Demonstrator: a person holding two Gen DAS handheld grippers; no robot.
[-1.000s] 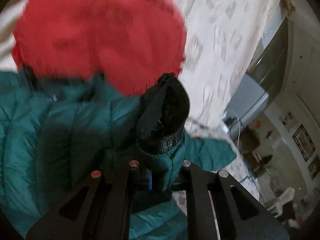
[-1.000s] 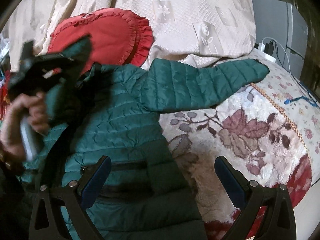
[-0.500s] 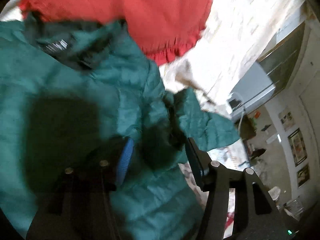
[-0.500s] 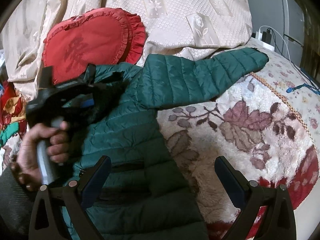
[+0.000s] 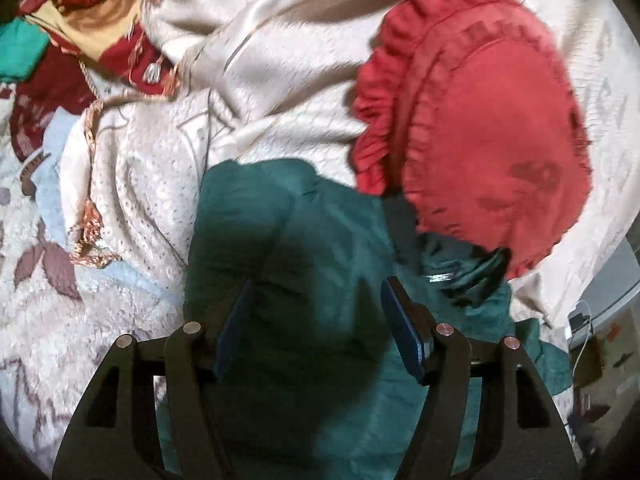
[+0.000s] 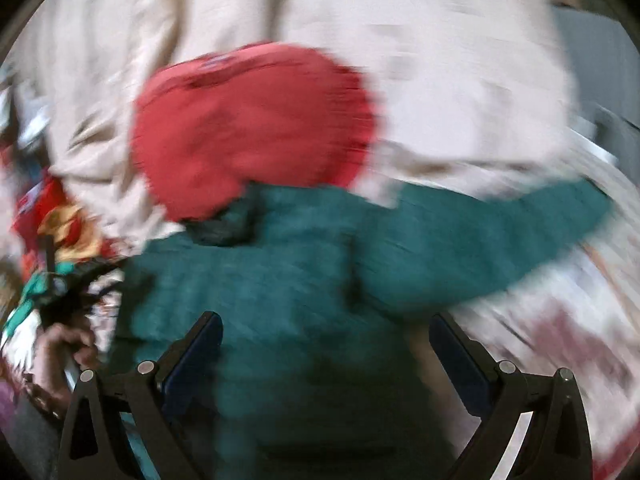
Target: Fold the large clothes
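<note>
Cream bedding (image 5: pixel 280 80) with a raised woven pattern fills the far side of a bed, bunched in folds and edged with a gold cord. Nearer the cameras lies a pale plush blanket (image 5: pixel 48 320) printed with brown leaves and dark red flowers. A red, frilled, heart-shaped cushion (image 5: pixel 488 132) leans against the cream bedding, and a heap of red, yellow and green cloth (image 5: pixel 80 28) sits at the far left corner. At the right edge of the left wrist view, a white charger and cable (image 5: pixel 580 320) show beside a grey cabinet.

A green quilted jacket (image 6: pixel 280 280) lies spread on the bed just below the cushion, its dark collar touching the cushion's lower edge and one sleeve (image 6: pixel 500 232) stretched out to the right across the blanket. The left gripper (image 5: pixel 316 320) hovers over the jacket's shoulder, its jaws opening with only loose fabric beneath them and nothing pinched. The right gripper (image 6: pixel 324 356), seen through heavy blur, hangs over the jacket's body with jaws spread wide and empty. A hand (image 6: pixel 60 356) grips the left gripper's handle at the lower left of the right wrist view.
</note>
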